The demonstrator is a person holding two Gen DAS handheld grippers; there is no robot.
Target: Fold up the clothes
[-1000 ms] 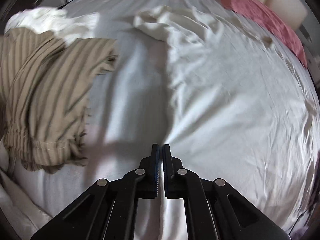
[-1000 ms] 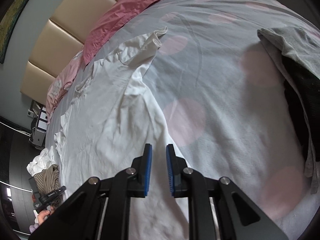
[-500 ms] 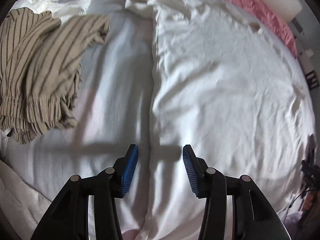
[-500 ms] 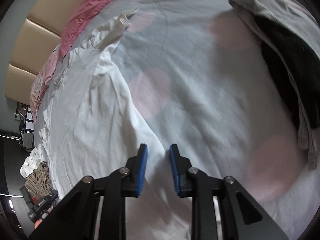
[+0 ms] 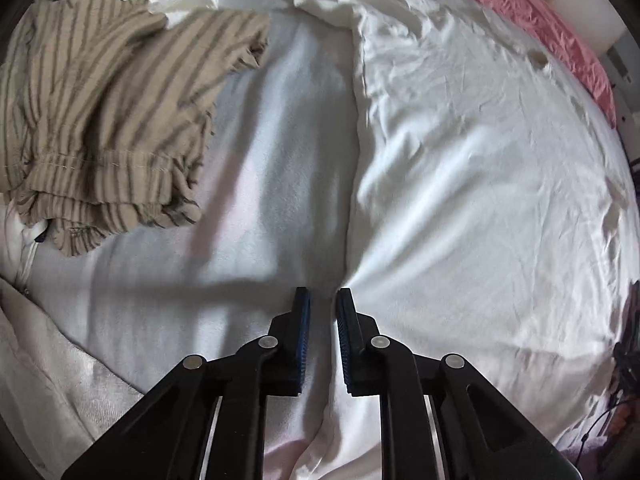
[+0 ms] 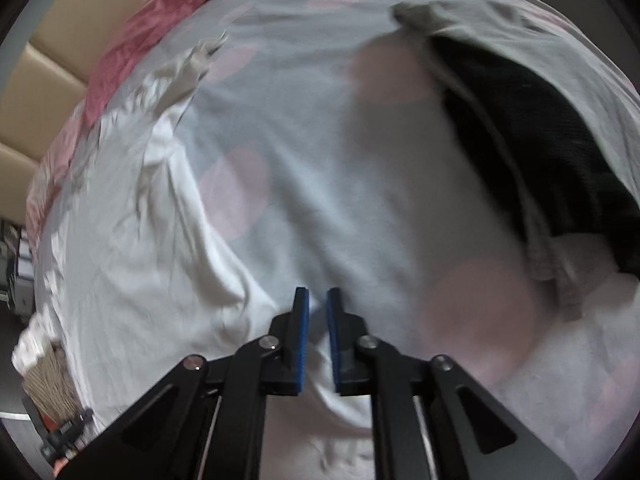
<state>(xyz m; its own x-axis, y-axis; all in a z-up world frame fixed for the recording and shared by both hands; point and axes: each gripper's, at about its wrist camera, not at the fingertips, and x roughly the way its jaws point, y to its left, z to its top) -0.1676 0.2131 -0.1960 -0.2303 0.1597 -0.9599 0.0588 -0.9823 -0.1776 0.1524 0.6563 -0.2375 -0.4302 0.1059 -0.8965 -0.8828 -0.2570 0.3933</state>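
We see the white garment [image 5: 460, 152] spread flat on the bed [image 5: 280, 140], presumably so its edges can be reached for folding. Our left claw [image 5: 322, 300] hovers at its near edge and our right claw [image 6: 317, 300] at the opposite edge, both narrowly parted and gripping nothing. The striped garment [image 5: 104, 112] lies crumpled off to the side, clear of the work.

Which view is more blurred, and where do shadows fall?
Right wrist view: motion blur smears the black garment and white garment. Left wrist view: sharper, striped garment crisp; a dark band of shadow crosses the bedsheet ahead of the left gripper.
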